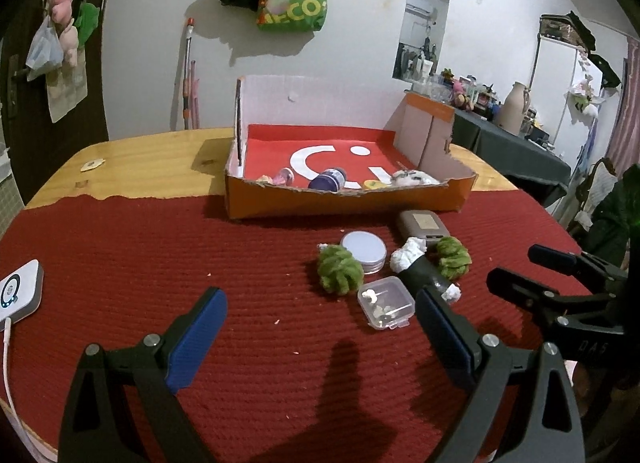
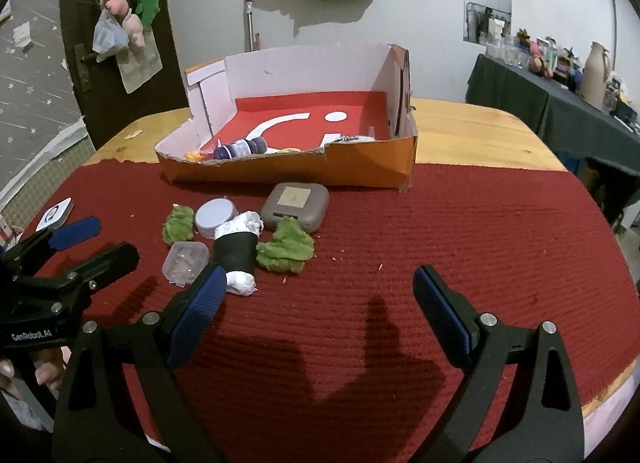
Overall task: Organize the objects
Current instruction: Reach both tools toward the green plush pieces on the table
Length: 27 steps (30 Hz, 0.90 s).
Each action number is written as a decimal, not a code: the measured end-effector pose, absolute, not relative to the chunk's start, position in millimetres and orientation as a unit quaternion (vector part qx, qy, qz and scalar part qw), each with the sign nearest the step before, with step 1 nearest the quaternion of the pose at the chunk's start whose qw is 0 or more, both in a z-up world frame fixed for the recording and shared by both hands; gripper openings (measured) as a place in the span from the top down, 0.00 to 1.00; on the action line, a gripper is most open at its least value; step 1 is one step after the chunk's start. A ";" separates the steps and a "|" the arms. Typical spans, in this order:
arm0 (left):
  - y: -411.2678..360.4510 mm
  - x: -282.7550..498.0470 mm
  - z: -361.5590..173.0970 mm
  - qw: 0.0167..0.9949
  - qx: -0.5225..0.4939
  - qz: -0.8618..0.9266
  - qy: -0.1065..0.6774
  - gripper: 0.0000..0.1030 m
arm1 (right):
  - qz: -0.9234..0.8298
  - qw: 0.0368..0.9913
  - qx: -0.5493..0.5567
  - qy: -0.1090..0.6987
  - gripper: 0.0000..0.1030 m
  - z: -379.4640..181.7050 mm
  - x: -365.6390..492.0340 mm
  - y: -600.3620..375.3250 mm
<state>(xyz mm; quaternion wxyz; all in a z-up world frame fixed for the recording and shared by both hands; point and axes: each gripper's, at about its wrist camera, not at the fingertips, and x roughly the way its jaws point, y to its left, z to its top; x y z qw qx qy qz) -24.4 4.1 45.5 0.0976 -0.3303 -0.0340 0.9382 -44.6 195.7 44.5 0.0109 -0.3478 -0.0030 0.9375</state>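
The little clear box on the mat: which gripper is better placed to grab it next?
Probably the left gripper: it is open and the clear box lies just ahead, near its right finger. The right gripper, also open, has the box off to its left.

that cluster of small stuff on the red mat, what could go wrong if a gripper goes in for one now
1. The clear plastic box touches the black roll, and a green pom-pom sits right beside it: open fingers could knock neighbours aside.
2. The roll's loose white paper stuffing might pull out if pinched there.
3. The left gripper and right gripper, both open, hover close together and could collide.
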 end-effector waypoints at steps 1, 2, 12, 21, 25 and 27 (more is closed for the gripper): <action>4.0 -25.4 45.2 0.097 -0.332 0.938 -0.034 0.06 | 0.937 0.011 -0.349 -0.004 0.07 43.8 -45.3 195.5; 4.0 -26.1 44.7 0.097 -0.332 0.938 -0.034 0.06 | 0.936 0.011 -0.350 -0.005 0.07 43.2 -45.9 195.5; 3.6 -39.1 35.5 0.098 -0.355 0.929 -0.032 0.06 | 0.929 -0.003 -0.370 -0.005 0.07 36.6 -57.3 199.2; 3.3 -57.8 31.6 0.103 -0.377 0.920 -0.029 0.09 | 0.921 0.007 -0.389 -0.022 0.08 28.9 -75.2 202.2; 5.9 -68.3 30.3 0.103 -0.384 0.918 -0.020 0.11 | 0.917 0.003 -0.398 -0.024 0.08 26.1 -83.7 203.2; 8.0 -73.4 29.1 0.105 -0.390 0.915 -0.014 0.13 | 0.914 -0.005 -0.405 -0.018 0.09 24.7 -87.8 203.7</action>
